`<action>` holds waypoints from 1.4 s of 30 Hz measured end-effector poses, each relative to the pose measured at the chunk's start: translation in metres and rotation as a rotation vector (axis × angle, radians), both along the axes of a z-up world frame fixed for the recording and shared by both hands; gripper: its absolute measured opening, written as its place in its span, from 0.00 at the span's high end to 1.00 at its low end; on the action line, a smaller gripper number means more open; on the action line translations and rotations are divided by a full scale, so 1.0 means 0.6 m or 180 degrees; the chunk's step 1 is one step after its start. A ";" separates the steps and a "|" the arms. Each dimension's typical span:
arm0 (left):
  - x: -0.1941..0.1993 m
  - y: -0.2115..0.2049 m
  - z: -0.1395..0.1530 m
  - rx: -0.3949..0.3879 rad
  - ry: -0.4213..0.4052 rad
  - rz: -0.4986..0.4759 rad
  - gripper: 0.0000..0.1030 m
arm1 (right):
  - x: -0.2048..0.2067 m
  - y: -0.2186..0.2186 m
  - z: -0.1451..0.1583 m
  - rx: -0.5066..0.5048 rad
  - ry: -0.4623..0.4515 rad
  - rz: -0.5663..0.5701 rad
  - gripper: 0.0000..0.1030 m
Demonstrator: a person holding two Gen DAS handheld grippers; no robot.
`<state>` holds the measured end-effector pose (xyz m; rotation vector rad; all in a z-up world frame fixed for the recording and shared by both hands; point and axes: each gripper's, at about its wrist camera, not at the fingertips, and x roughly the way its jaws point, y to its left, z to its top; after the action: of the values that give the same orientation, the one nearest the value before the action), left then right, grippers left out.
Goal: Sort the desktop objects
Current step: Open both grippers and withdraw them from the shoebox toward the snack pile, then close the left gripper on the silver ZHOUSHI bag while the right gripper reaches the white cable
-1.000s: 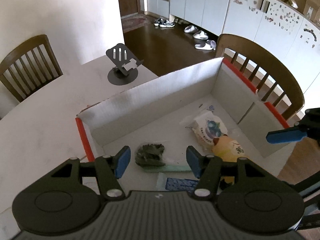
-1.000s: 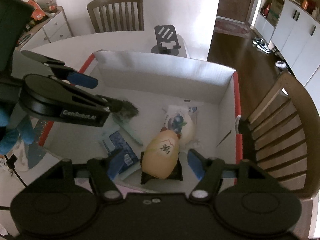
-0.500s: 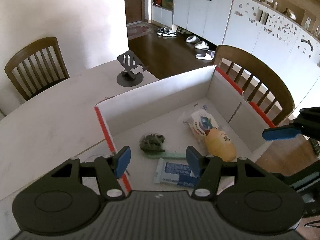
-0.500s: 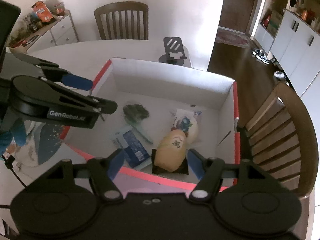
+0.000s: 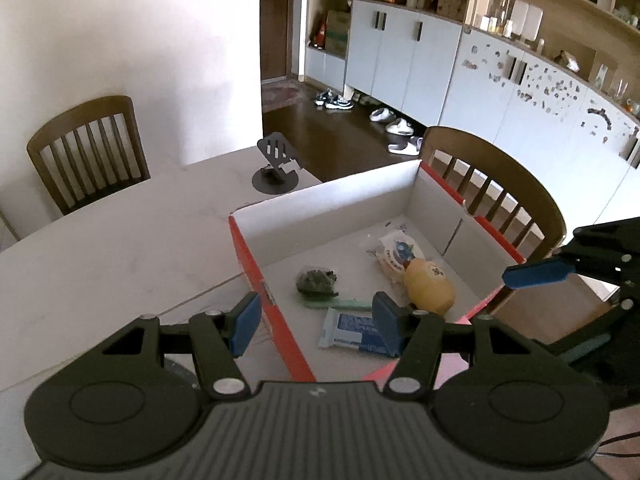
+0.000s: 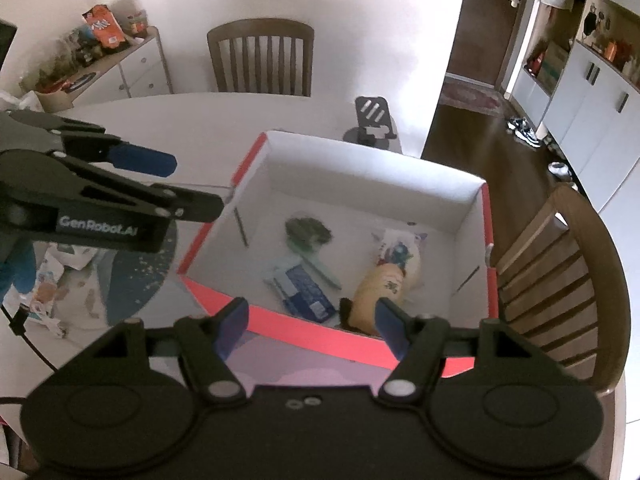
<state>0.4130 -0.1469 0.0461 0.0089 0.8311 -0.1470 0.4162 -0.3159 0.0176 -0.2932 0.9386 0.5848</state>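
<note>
A cardboard box (image 5: 332,208) (image 6: 372,152), red outside and white inside, sits on the white table. In it lie a dark green toy tank (image 5: 316,282) (image 6: 308,230), a green pen (image 5: 340,303) (image 6: 320,268), a blue and white packet (image 5: 348,330) (image 6: 304,292), a yellow bottle-shaped thing (image 5: 430,288) (image 6: 378,288) and a white snack pack (image 5: 394,256) (image 6: 396,248). My left gripper (image 5: 316,322) (image 6: 196,184) hangs open and empty above the box's near left corner. My right gripper (image 6: 311,326) hangs open and empty over the near red wall.
A dark phone stand (image 5: 276,168) (image 6: 374,124) stands on the table beyond the box. Wooden chairs (image 5: 88,148) (image 6: 560,280) flank the table. A round bluish mat (image 6: 136,276), papers and a cable lie left of the box. A cluttered cabinet (image 6: 120,64) stands behind.
Both grippers have drawn back and up from inside the box to above its near rim. The things in the box have stayed where they were, and both grippers remain open.
</note>
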 end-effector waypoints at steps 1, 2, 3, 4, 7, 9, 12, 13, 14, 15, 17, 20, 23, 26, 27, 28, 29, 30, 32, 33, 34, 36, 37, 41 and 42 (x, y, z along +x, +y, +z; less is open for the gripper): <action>-0.008 0.005 0.002 -0.0012 -0.0013 -0.0002 0.42 | -0.004 0.004 0.002 0.0010 -0.0001 0.0004 0.32; -0.016 0.010 0.004 -0.0017 -0.0028 -0.0003 0.42 | -0.008 0.007 0.004 0.0014 -0.0003 0.0009 0.32; -0.023 0.015 0.006 -0.0022 -0.0037 0.0002 0.42 | -0.014 0.012 0.007 0.0015 -0.0011 0.0015 0.32; -0.031 0.022 0.007 -0.0038 -0.0042 0.0011 0.42 | -0.020 0.017 0.009 0.0017 -0.0024 0.0023 0.32; -0.052 0.038 0.011 -0.0033 -0.0077 0.0065 0.42 | -0.037 0.030 0.014 0.0027 -0.0046 0.0042 0.32; -0.066 0.046 0.013 -0.0047 -0.0092 0.0056 0.42 | -0.049 0.040 0.014 0.0039 -0.0044 0.0047 0.32; -0.090 0.056 0.014 -0.0046 -0.0107 0.0040 0.42 | -0.064 0.055 0.012 0.0075 -0.0027 0.0036 0.32; -0.099 0.060 0.013 -0.0043 -0.0109 0.0036 0.42 | -0.069 0.061 0.011 0.0084 -0.0029 0.0029 0.32; -0.108 0.065 0.012 -0.0043 -0.0110 0.0034 0.42 | -0.074 0.066 0.010 0.0091 -0.0037 0.0024 0.32; -0.117 0.069 0.011 -0.0046 -0.0110 0.0030 0.42 | -0.079 0.072 0.009 0.0099 -0.0047 0.0023 0.32; -0.135 0.082 0.008 -0.0081 -0.0090 0.0025 0.42 | -0.088 0.081 0.008 0.0138 -0.0055 0.0018 0.32; -0.164 0.106 0.003 -0.0096 -0.0092 0.0071 0.41 | -0.104 0.098 0.007 0.0182 -0.0077 0.0048 0.32; -0.189 0.130 -0.002 -0.0094 -0.0099 0.0130 0.38 | -0.121 0.118 0.004 0.0204 -0.0110 0.0119 0.30; -0.217 0.155 -0.004 -0.0014 -0.0145 0.0221 0.35 | -0.134 0.140 0.001 0.0205 -0.0123 0.0178 0.28; -0.225 0.163 -0.004 0.0011 -0.0162 0.0251 0.34 | -0.139 0.148 0.000 0.0200 -0.0127 0.0199 0.28; -0.234 0.171 -0.005 0.0032 -0.0183 0.0283 0.32 | -0.145 0.157 -0.002 0.0191 -0.0134 0.0223 0.28; -0.244 0.181 -0.007 0.0040 -0.0196 0.0312 0.31 | -0.151 0.166 -0.003 0.0190 -0.0145 0.0248 0.28; -0.249 0.188 -0.008 0.0039 -0.0190 0.0334 0.30 | -0.156 0.175 -0.003 0.0192 -0.0152 0.0276 0.27; -0.264 0.208 -0.011 0.0011 -0.0179 0.0385 0.29 | -0.167 0.191 -0.005 0.0205 -0.0149 0.0328 0.26; -0.272 0.218 -0.012 -0.0007 -0.0175 0.0399 0.27 | -0.171 0.199 -0.007 0.0211 -0.0144 0.0351 0.26; -0.277 0.226 -0.015 -0.0023 -0.0163 0.0415 0.24 | -0.176 0.208 -0.008 0.0219 -0.0140 0.0379 0.25; -0.294 0.243 -0.019 -0.0044 -0.0158 0.0430 0.20 | -0.183 0.223 -0.011 0.0241 -0.0123 0.0417 0.25; -0.301 0.251 -0.021 -0.0051 -0.0154 0.0455 0.19 | -0.185 0.229 -0.013 0.0257 -0.0107 0.0432 0.24; -0.323 0.288 -0.036 -0.0088 -0.0106 0.0565 0.15 | -0.204 0.259 -0.020 0.0281 -0.0095 0.0535 0.22; -0.328 0.298 -0.040 -0.0098 -0.0092 0.0601 0.15 | -0.208 0.268 -0.022 0.0286 -0.0091 0.0569 0.21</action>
<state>0.2162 0.0316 0.0220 -0.0960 0.7963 0.0183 0.2913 -0.1553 0.0041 -0.3059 0.8612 0.7831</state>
